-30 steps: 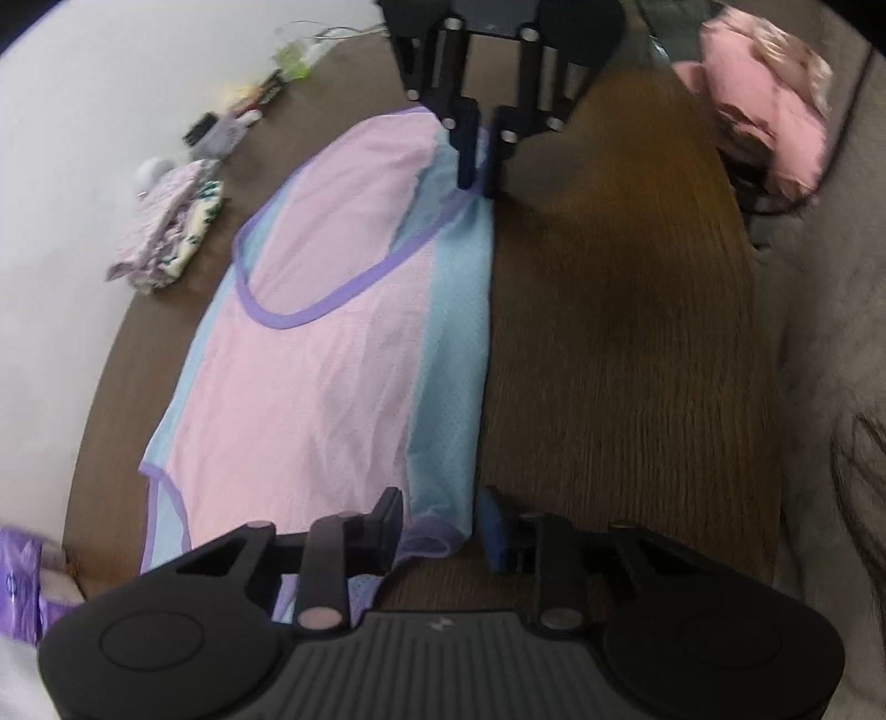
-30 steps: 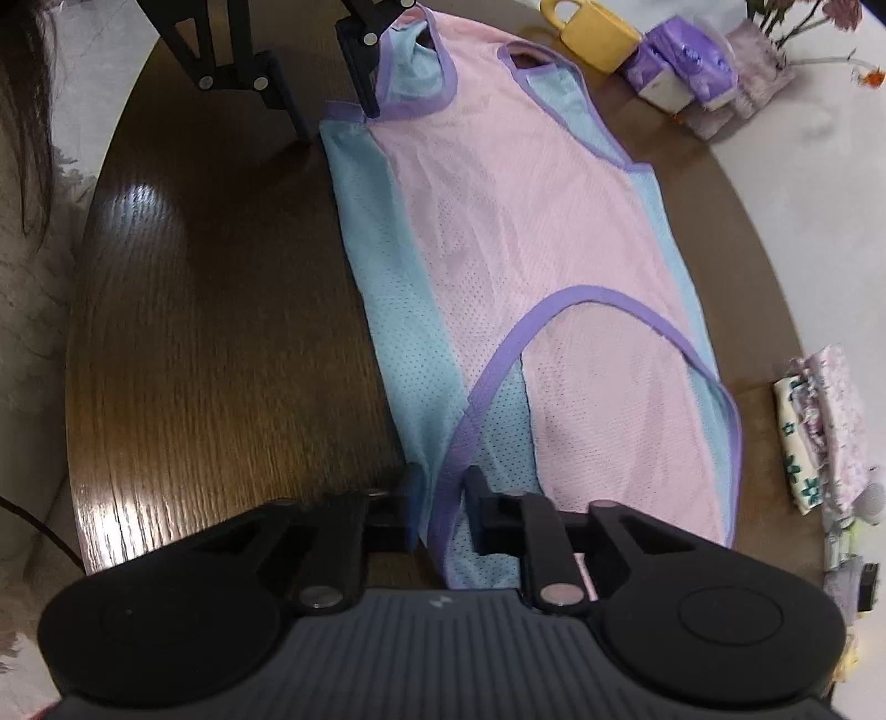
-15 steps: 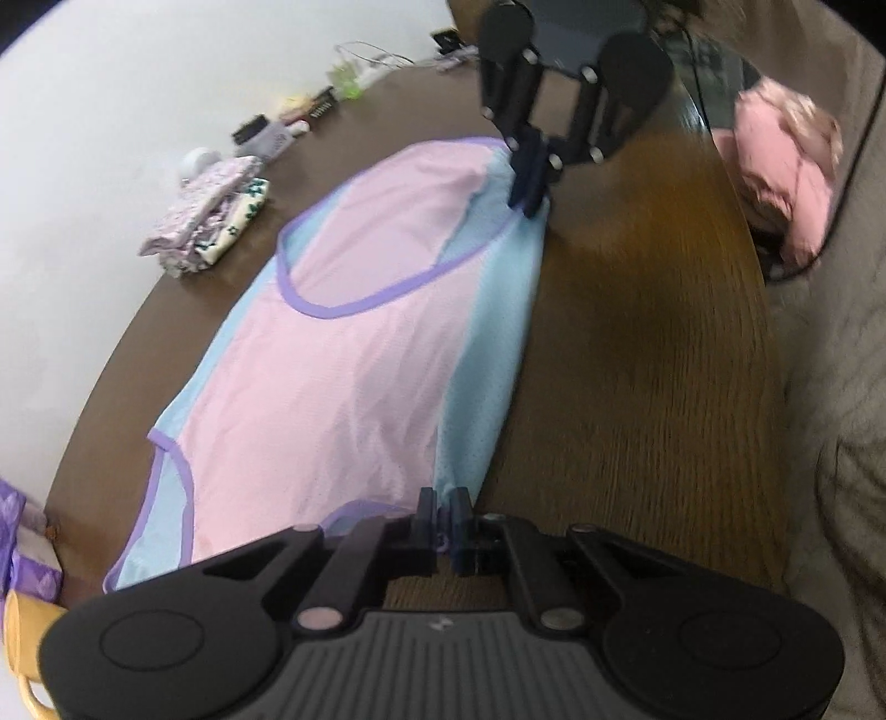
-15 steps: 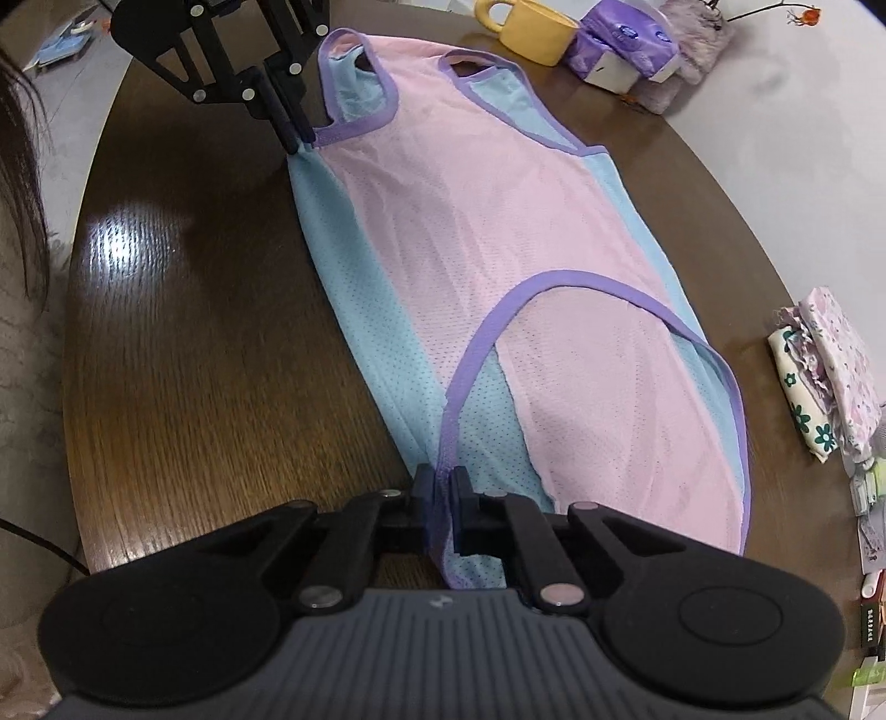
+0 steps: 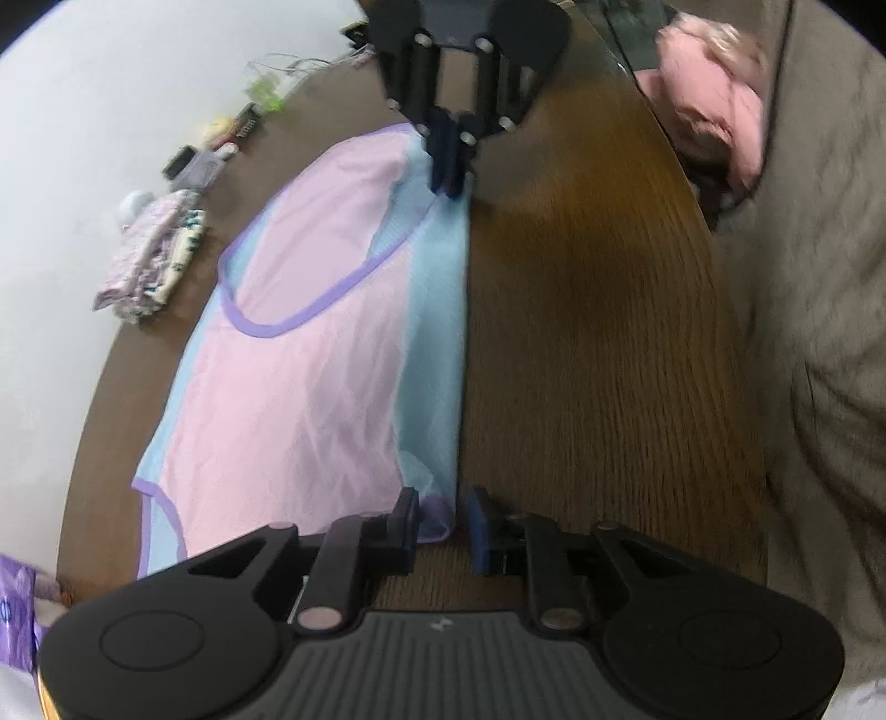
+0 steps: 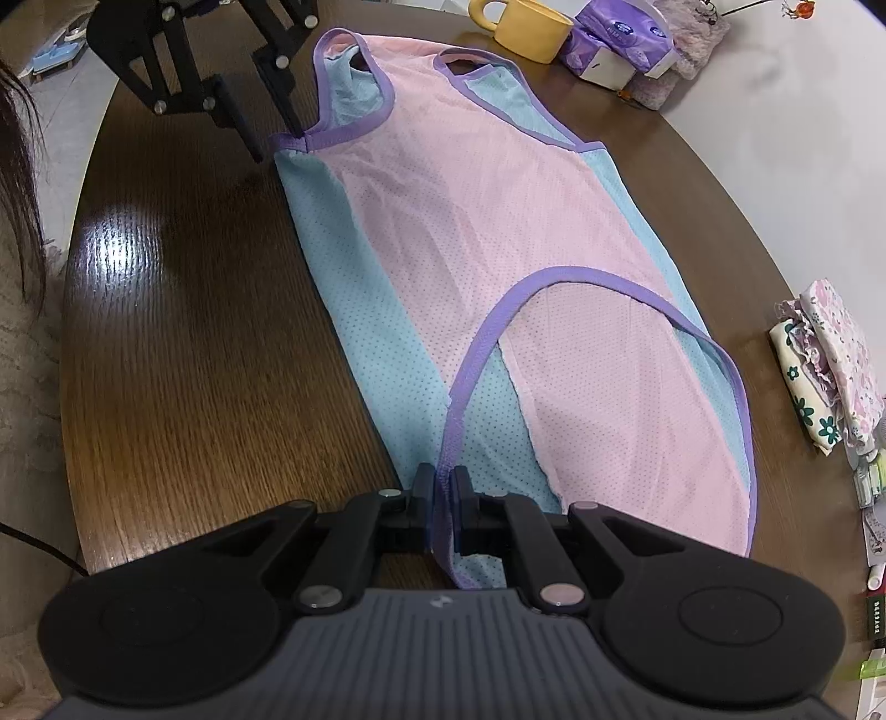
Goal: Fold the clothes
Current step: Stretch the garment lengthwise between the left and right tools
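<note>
Vest (image 5: 310,360) of pink and blue mesh with purple binding, flat and lengthwise on wooden table (image 5: 581,332).

Left wrist view: shows left gripper (image 5: 440,515) at near corner of vest, jaws opening, purple-bound corner loose between them with no pad pressing on it. Shows right gripper (image 5: 451,160) at far end of same blue edge, pinched down to a slit on the fabric. Folded floral cloth (image 5: 152,260) well apart near table's far rim. Pink clothes heap (image 5: 714,111) off the table to the right.

Right wrist view: shows right jaws nipped on blue edge just where the purple hem binding meets it. Shows left jaws parted astride the far corner, beside an armhole.

Risk, as judged: crooked fold and wrinkled pink panel from any lift with only one end gripped. Calls for left jaws closed on the corner first. Second risk: thin mesh sliding out of so narrow a pinch under a taut pull.

Containers: yellow mug (image 6: 531,27) beyond the vest's far end, beside purple tissue pack (image 6: 620,39). Mug interior hidden, contents not determinable.
</note>
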`<action>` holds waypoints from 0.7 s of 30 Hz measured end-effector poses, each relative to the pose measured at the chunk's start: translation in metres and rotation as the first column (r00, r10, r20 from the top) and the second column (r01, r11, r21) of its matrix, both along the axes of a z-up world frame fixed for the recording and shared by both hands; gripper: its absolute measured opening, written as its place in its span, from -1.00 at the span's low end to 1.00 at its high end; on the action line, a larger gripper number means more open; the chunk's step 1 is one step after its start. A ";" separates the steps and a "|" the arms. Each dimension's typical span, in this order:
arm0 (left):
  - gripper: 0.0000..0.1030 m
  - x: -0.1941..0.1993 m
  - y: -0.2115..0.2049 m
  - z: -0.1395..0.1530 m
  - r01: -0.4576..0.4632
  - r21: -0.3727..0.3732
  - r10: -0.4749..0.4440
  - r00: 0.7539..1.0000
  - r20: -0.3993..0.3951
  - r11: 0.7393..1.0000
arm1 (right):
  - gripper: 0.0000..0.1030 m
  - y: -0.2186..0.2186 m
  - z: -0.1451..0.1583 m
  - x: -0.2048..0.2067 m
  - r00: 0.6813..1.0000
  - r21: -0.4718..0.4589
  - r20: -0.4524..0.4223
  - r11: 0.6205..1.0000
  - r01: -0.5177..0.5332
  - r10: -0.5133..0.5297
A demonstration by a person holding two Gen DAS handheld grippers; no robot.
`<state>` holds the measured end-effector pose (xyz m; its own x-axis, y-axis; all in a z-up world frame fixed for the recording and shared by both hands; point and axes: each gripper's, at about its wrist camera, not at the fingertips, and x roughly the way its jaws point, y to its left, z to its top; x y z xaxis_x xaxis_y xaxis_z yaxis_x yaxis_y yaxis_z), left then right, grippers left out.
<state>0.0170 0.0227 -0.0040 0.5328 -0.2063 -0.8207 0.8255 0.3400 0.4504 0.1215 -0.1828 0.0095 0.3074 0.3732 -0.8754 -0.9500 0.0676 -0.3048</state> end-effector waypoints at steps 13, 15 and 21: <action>-0.96 0.013 0.014 0.006 -0.097 -0.125 0.100 0.995 0.018 0.987 | -0.89 -0.008 0.003 0.003 1.000 0.040 -0.003 0.999 0.024 -0.024; -0.96 0.012 0.015 0.005 -0.105 -0.128 0.108 0.994 0.018 0.986 | -0.89 -0.009 0.006 0.005 0.999 0.052 -0.010 0.998 0.033 -0.032; -0.96 0.014 0.016 0.006 -0.117 -0.168 0.121 0.993 0.011 0.979 | -0.46 -0.014 0.009 -0.001 0.999 0.091 -0.016 0.995 0.038 -0.037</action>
